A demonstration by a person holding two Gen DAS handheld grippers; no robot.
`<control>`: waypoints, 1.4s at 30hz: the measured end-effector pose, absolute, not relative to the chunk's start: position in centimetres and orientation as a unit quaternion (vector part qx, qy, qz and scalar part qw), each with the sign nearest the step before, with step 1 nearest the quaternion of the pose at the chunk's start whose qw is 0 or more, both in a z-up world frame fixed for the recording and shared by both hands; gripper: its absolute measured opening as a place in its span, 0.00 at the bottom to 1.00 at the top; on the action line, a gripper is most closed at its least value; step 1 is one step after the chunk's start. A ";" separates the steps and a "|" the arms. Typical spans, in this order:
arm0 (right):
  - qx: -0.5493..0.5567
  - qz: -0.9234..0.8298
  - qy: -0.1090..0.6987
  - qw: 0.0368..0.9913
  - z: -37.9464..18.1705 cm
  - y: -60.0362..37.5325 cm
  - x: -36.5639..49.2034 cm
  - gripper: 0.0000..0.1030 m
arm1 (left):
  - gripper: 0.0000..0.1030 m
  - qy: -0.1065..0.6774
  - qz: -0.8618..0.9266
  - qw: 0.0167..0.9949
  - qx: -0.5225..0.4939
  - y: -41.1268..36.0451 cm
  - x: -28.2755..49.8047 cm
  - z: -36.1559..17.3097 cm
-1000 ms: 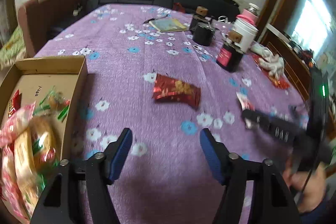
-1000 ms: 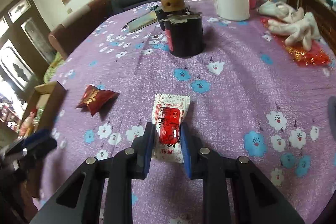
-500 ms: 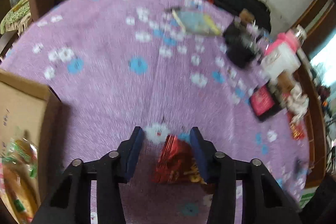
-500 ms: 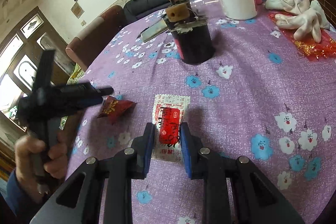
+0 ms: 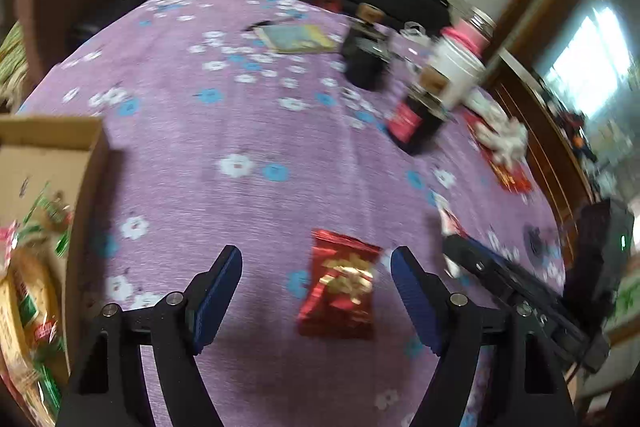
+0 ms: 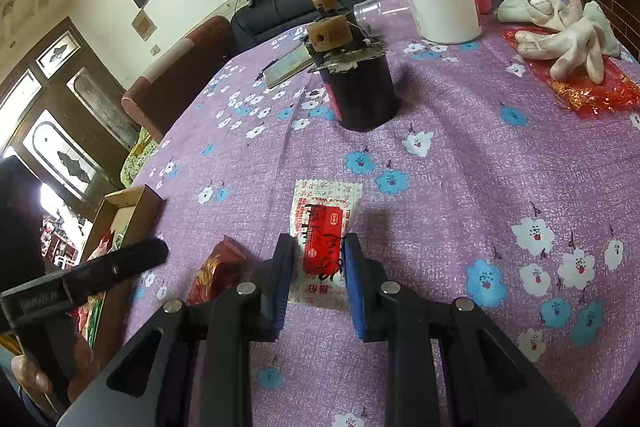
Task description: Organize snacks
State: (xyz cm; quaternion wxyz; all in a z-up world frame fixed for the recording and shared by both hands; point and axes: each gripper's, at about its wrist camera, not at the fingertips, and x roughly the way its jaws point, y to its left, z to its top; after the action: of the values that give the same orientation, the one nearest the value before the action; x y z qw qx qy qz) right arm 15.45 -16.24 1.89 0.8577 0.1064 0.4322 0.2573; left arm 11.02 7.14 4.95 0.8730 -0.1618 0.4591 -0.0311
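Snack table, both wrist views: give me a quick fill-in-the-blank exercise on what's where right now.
1. The left gripper is ____, with the red foil snack packet lying between its fingers.
2. The right gripper is closed on a red and ____ sachet.
3. Snacks already sit in the ____ box at the table's left edge.
4. The tablecloth is ____ with flowers.

Missing words: open; white; cardboard; purple

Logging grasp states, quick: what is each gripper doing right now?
Left gripper: open, holding nothing, the red foil snack between its fingers.
Right gripper: shut on the red-and-white packet.
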 end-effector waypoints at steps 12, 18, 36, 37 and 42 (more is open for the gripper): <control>0.099 0.260 0.430 0.859 2.2 -15.9 15.2 0.23 | 0.35 0.473 -0.024 0.880 -0.045 2.8 11.7 1.4; 0.081 0.282 0.430 0.854 2.3 -14.2 14.4 0.23 | 0.30 0.442 -0.006 0.896 -0.047 3.8 9.4 2.2; -0.036 0.330 0.401 0.854 2.3 -8.0 10.3 0.23 | 0.30 0.301 0.122 0.946 -0.012 7.7 4.6 4.2; -0.037 0.329 0.400 0.855 2.3 -7.9 10.3 0.23 | 0.30 0.294 0.124 0.948 -0.012 7.7 4.4 4.3; -0.042 0.329 0.398 0.856 2.2 -7.7 10.3 0.23 | 0.30 0.297 0.120 0.947 -0.013 8.0 4.6 4.2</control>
State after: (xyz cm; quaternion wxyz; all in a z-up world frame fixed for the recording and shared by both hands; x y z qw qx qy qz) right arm 10.27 -7.66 2.22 0.8556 -0.0418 0.3975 0.3288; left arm 4.62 7.97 4.16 0.9472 -0.0132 0.2971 0.1196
